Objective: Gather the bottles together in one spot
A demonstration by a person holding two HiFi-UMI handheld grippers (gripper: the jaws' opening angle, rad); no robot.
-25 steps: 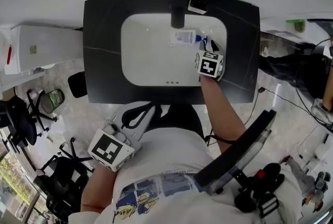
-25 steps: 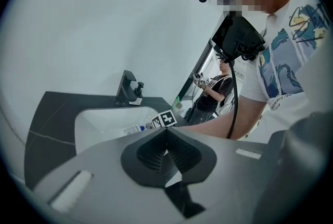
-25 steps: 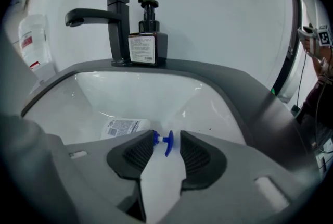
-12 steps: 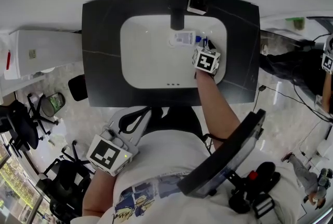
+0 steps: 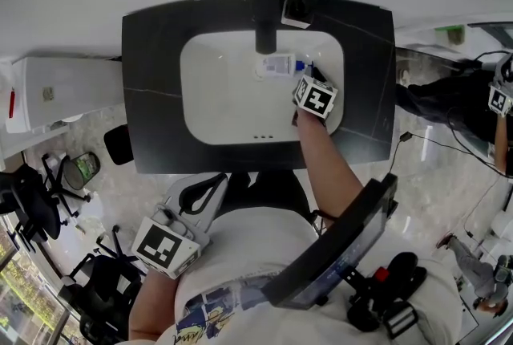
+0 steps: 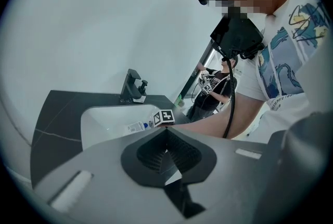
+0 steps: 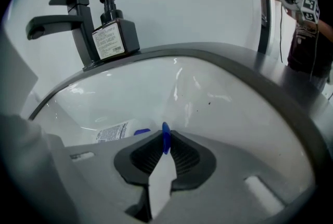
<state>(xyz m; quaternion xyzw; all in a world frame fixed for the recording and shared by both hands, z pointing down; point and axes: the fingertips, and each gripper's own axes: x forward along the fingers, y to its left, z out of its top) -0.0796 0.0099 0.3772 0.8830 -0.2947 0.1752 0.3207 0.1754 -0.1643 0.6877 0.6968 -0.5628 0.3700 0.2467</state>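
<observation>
A white bottle point(image 5: 279, 63) with a printed label and a blue cap lies on its side in the white basin point(image 5: 216, 95), under the black faucet point(image 5: 265, 2). My right gripper point(image 5: 309, 71) reaches into the basin at the bottle's cap end. In the right gripper view its jaws are closing and pinch a thin blue piece point(image 7: 165, 138); what this piece belongs to is hidden under the jaws. The bottle point(image 7: 112, 133) lies just left of them. A black pump bottle point(image 7: 115, 30) stands on the rim beside the faucet. My left gripper point(image 5: 210, 184) hangs shut and empty near the person's waist.
The basin sits in a black countertop point(image 5: 152, 95) against a white wall. The faucet point(image 7: 67, 14) overhangs the basin's back. A white unit point(image 5: 64, 83) stands left of the counter. A second person point(image 7: 307, 20) stands off to the right.
My right gripper has slid a little left and deeper into the basin toward the bottle's cap end. The left gripper has stayed by the waist.
</observation>
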